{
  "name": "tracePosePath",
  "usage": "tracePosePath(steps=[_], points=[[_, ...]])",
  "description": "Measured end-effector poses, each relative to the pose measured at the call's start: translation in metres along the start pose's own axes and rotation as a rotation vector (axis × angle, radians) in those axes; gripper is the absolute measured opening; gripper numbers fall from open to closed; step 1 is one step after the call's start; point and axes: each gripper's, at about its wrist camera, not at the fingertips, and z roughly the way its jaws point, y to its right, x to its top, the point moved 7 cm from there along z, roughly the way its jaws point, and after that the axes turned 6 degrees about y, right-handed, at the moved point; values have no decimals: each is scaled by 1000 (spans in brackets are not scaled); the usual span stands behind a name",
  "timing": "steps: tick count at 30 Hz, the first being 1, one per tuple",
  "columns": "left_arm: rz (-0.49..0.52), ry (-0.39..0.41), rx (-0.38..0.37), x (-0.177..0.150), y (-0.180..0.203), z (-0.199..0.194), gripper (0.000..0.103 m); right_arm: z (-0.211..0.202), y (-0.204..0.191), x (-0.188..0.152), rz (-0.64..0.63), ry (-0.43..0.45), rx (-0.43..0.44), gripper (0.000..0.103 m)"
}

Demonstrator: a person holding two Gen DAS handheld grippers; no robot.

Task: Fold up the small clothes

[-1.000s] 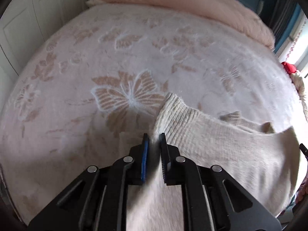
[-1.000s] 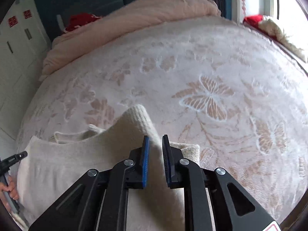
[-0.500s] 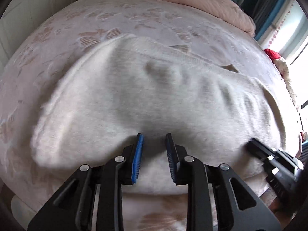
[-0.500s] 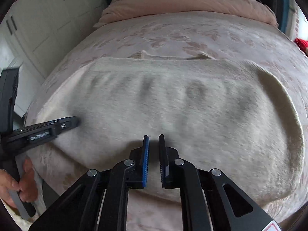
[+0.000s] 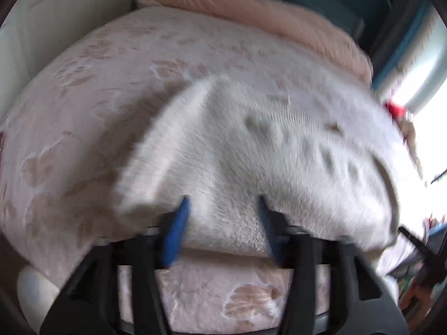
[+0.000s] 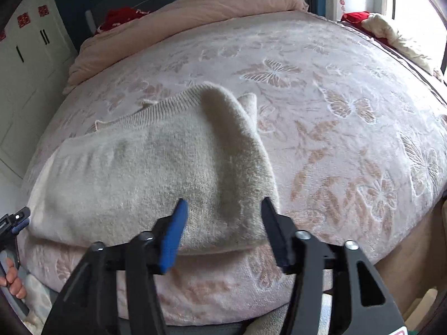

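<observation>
Garment: a cream knitted sweater (image 6: 156, 167) lies folded on the bed (image 6: 349, 89), near its front edge; its ribbed hem faces the headboard side.
Left gripper (image 5: 222, 209): jaws opening, spread apart with the sweater's near edge between them; the pads do not press the cloth. View is motion-blurred.
Right gripper (image 6: 223, 209): jaws opening, wide apart, astride the sweater's near right corner, not clamping it.
Bedspread: pink, with butterfly pattern.
Far end: a peach quilt (image 6: 195, 8) bunched across the bed.

right gripper (image 6: 222, 209) — black arms | blue pad | silver screws
</observation>
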Motion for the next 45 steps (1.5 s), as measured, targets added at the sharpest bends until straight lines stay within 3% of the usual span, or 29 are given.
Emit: tracePosePath(steps=[2,4,7,9,13,14,15,16,17,21,24,28,31,34,36,37,40,45], points=[[-73,43,22,2,-23,-17,81,-1,9,-9,64,-31,27,61],[-121,9,28,-5,-41,-13,81,4,20,-27,140,-98,70,61],[-288,-75,-5,-22,-63,7,81,21,13,-49,227,-167,162,61],[-401,-97,-48,-26,-67,22,81,31,5,-50,272,-179,217,62],[-502,-86,-85,-18,-63,44,83,49,-7,-29,360,-149,292,67],[-520,-84,-94,-12,-61,48,71,53,-10,-22,397,-147,317,62],[-532,-92,-105,-8,-60,50,43,57,-13,-16,414,-142,323,50],[-543,-106,-109,-4,-60,51,32,58,-15,-10,413,-142,310,17],[-556,-111,-116,1,-62,48,29,56,-17,-4,412,-138,314,17],[-482,-91,-131,15,-55,2,21,12,-32,20,314,-96,344,15],[-384,-108,-100,11,-55,-40,19,-29,-36,11,201,-113,346,15],[-324,-200,-35,-30,-71,-63,19,-36,-14,-50,85,-248,232,16],[-351,-287,-7,-73,-80,-44,19,-20,15,-96,142,-348,154,20],[-345,-255,0,-77,-78,-40,20,-43,38,-87,265,-274,139,23],[-338,-246,-5,-75,-74,-40,21,-65,42,-67,226,-190,85,26],[-340,-243,-7,-74,-73,-39,21,-74,36,-55,179,-148,60,28],[-338,-237,5,-72,-73,-33,24,-82,-27,-20,-23,-90,123,14],[-328,-234,25,-72,-77,-31,35,-40,-159,-16,-272,-133,291,10]])
